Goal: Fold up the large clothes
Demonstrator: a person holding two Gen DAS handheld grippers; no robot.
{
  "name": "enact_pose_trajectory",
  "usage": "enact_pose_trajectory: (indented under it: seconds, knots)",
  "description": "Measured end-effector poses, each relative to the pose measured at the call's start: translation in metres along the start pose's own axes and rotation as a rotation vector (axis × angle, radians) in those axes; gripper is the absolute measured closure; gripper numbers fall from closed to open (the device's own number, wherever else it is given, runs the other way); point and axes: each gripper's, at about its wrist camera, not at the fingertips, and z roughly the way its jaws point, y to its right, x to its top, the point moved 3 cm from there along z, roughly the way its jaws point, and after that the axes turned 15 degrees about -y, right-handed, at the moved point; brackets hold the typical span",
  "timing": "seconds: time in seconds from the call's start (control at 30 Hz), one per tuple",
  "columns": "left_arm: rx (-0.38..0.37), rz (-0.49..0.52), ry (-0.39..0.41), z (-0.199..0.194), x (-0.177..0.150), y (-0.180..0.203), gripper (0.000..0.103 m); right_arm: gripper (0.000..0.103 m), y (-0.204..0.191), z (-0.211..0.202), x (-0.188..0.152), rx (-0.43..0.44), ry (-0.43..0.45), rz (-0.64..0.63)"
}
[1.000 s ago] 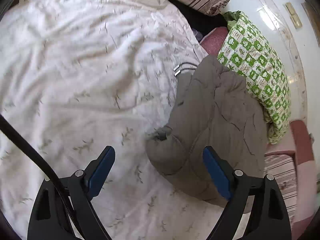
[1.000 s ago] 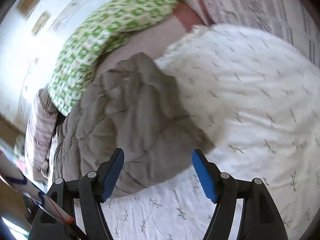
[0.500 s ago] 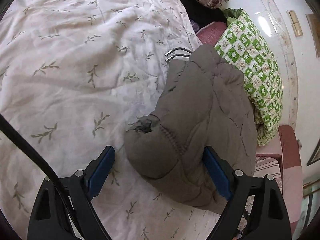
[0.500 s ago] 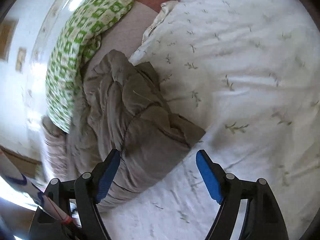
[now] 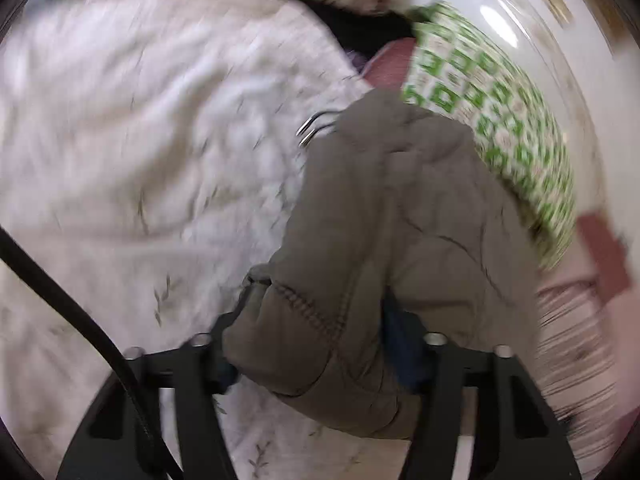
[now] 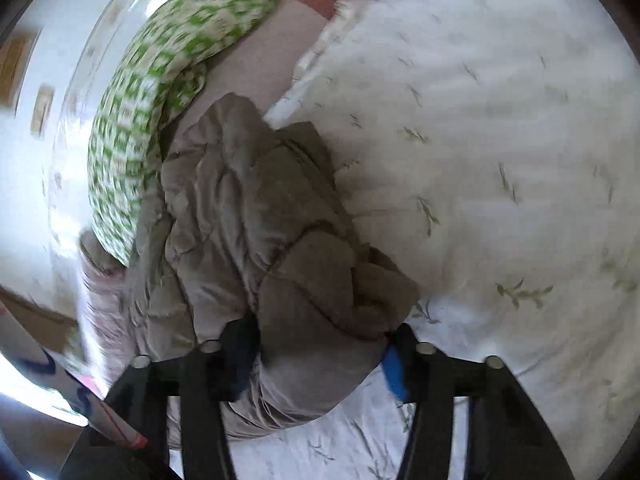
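Observation:
A grey-brown padded jacket [image 5: 400, 220] lies bunched on a white leaf-print duvet [image 5: 140, 160]. My left gripper [image 5: 316, 356] is shut on the jacket's near end, and the fabric bulges between its blue pads. In the right wrist view the same jacket [image 6: 248, 220] fills the left middle. My right gripper [image 6: 320, 356] is shut on a thick fold of it. Both views are blurred.
A green-and-white checked pillow [image 5: 492, 120] lies beyond the jacket against the white wall; it also shows in the right wrist view [image 6: 160, 80]. Metal hanger hooks [image 5: 308, 132] stick out beside the jacket. A striped pillow [image 5: 568, 348] lies at the right.
Both grippers moved down onto the jacket and shut on it; a second ago both were open above it. The views are now blurred with motion.

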Motion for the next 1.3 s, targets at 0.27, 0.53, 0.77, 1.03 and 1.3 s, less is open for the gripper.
enact_pose_trajectory:
  seconds: [0.27,0.53,0.77,1.03,1.3]
  knots:
    - [0.273,0.217,0.113,-0.014,-0.011,0.042,0.062,0.064,-0.065,-0.003,-0.023,-0.438,0.145,-0.357]
    - [0.274,0.239,0.142,-0.028,-0.01,0.049,0.064,0.067,-0.089,-0.017,-0.035,-0.535,0.213,-0.491]
    - [0.248,0.246,0.197,-0.061,-0.017,0.057,0.064,0.068,-0.105,-0.052,-0.05,-0.483,0.254,-0.526]
    - [0.221,0.241,0.207,-0.097,-0.047,0.053,0.064,0.068,-0.111,-0.094,-0.081,-0.433,0.281,-0.549]
    - [0.256,0.243,0.212,-0.125,-0.113,0.036,0.064,0.068,-0.082,-0.124,-0.127,-0.406,0.249,-0.506]
